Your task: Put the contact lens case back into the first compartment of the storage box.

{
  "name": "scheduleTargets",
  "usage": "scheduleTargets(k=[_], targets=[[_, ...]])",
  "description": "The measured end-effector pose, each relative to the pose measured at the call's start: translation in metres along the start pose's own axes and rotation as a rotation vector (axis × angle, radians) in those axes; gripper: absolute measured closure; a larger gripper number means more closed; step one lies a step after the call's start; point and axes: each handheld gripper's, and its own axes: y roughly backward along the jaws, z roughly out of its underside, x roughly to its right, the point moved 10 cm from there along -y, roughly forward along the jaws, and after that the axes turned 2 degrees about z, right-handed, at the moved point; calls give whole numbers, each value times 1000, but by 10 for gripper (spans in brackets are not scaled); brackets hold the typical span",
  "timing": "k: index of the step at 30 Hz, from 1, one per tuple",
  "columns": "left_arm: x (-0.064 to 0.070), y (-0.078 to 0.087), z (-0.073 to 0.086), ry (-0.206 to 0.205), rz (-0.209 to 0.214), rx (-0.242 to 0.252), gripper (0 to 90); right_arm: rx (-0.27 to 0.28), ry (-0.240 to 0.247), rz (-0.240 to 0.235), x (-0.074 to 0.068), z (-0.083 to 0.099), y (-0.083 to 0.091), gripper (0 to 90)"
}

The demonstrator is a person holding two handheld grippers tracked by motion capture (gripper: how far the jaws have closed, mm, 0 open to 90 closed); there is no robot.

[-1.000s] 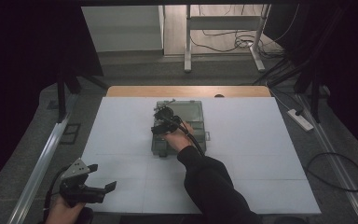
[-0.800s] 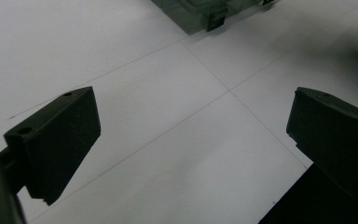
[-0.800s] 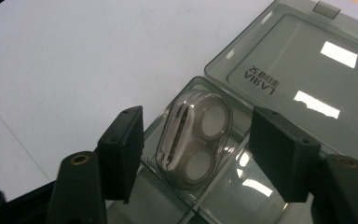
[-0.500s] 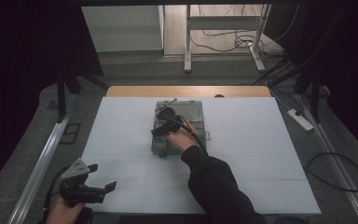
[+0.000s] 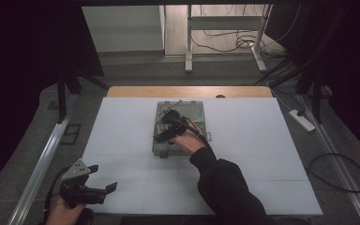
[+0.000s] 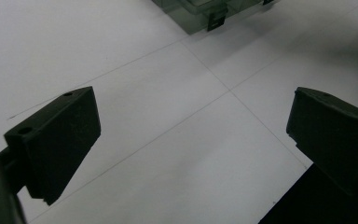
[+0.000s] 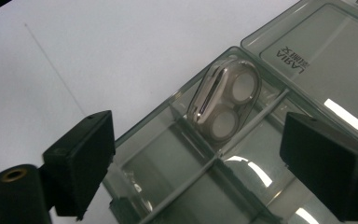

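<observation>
So far your work looks mostly done: the contact lens case [image 7: 226, 100] already sits inside the smoky clear compartment box [image 7: 177, 154], propped on its edge in the small compartment at the box's corner, leaning against the outer wall beside a thin divider. The box lies open near the middle of the white surface [image 5: 262, 140], closer to its far edge, with the lid [image 7: 326, 60] folded back flat and its printed label showing.

Your right gripper [image 7: 200, 163] hangs just above that box, and its jaws stand wide apart with nothing between them; they touch neither the lens case nor the box walls as far as the right gripper view shows. What seems left, by my judgement, is to draw that hand clear and perhaps close the lid.

Your left gripper [image 5: 86, 187] waits at the near left corner of the surface, well apart from the box. Its jaws are likewise spread wide and empty, over bare white surface with the box's latch edge [image 6: 214, 21] ahead.
</observation>
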Motion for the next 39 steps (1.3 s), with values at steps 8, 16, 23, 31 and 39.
scheduleTargets(k=[8,16,23,31,39], targets=[[0,0,0,2,-1,0,27,-5,16,-42,-6,11,10,60],[0,0,0,2,-2,-1,27,-11,16,-71,-10,25,21,27],[0,0,0,2,-2,0,27,-6,28,-80,-11,35,28,11],[0,0,0,3,-2,0,27,-17,39,-78,-11,46,33,1],[0,0,0,2,-2,-1,27,-7,45,-75,-7,56,45,0]])
